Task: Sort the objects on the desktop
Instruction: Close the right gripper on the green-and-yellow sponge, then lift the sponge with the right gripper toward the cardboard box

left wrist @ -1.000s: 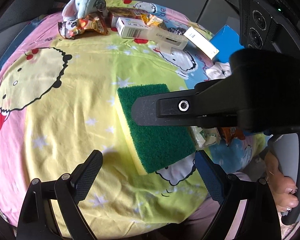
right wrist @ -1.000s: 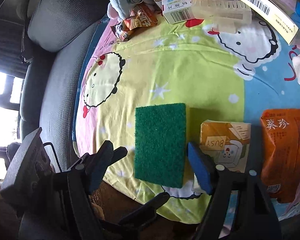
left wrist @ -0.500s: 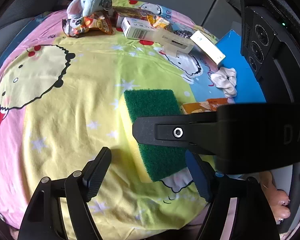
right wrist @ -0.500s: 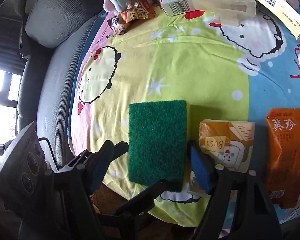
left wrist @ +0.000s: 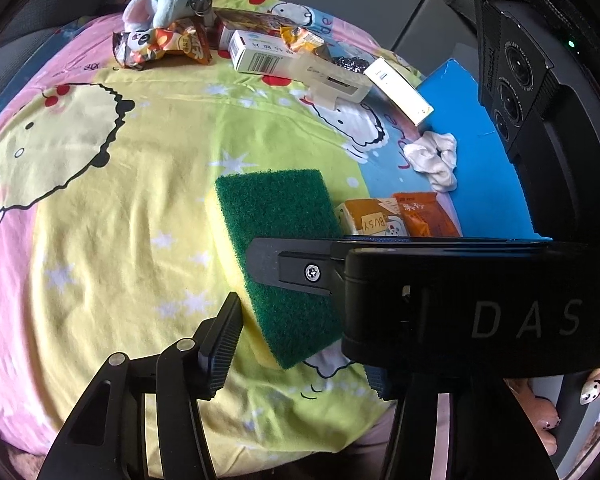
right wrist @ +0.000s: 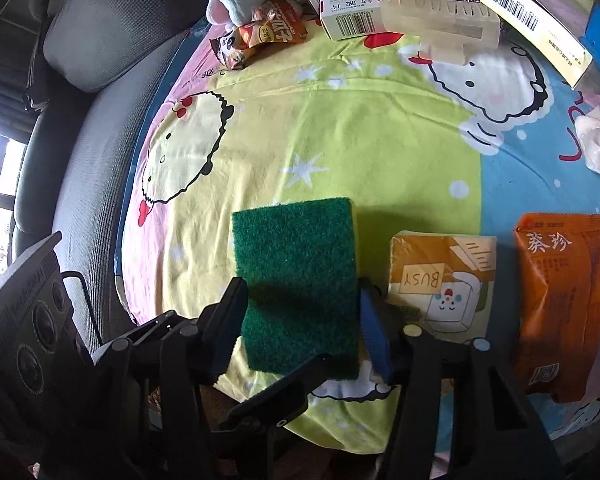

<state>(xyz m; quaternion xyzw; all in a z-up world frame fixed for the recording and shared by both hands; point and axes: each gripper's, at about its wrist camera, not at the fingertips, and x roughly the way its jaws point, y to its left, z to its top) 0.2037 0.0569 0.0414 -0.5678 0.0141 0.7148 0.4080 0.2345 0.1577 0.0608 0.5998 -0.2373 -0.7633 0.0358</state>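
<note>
Green sponge (right wrist: 297, 288) lies flat, scouring face up, on the cartoon-print cloth (right wrist: 352, 132), lower middle of the right wrist view, near the cloth's front edge. Right gripper (right wrist: 300, 320) points steeply down over the sponge's near half; its jaws have just been closing, sponge between them, both pads against the long sides — a grip on the sponge. Left gripper (left wrist: 300, 356) also tilts steeply down at the sponge's near end; its jaws have just been closing too, left pad just beside the yellow edge of the sponge, right pad mostly hidden behind the right gripper's black body, which crosses the left wrist view from the right; whether the left pads press on the sponge, cannot tell. A hand (left wrist: 548, 416) with painted nails shows at lower right of the left wrist view. Just right of the sponge: tissue pack (right wrist: 440, 280) marked BUSY, then an orange packet (right wrist: 560, 304), close together. White scrunchie (left wrist: 434, 158) farther up right, beside a blue board (left wrist: 480, 152). Along the far edge, top of frame: plush elephant (left wrist: 167, 0), snack bag (left wrist: 167, 42), white boxes (left wrist: 259, 54), a clear plastic case (left wrist: 332, 80). Bare cloth left of the sponge and above it up to that far row. Grey cushion (right wrist: 111, 28) at upper left of the right wrist view.
</note>
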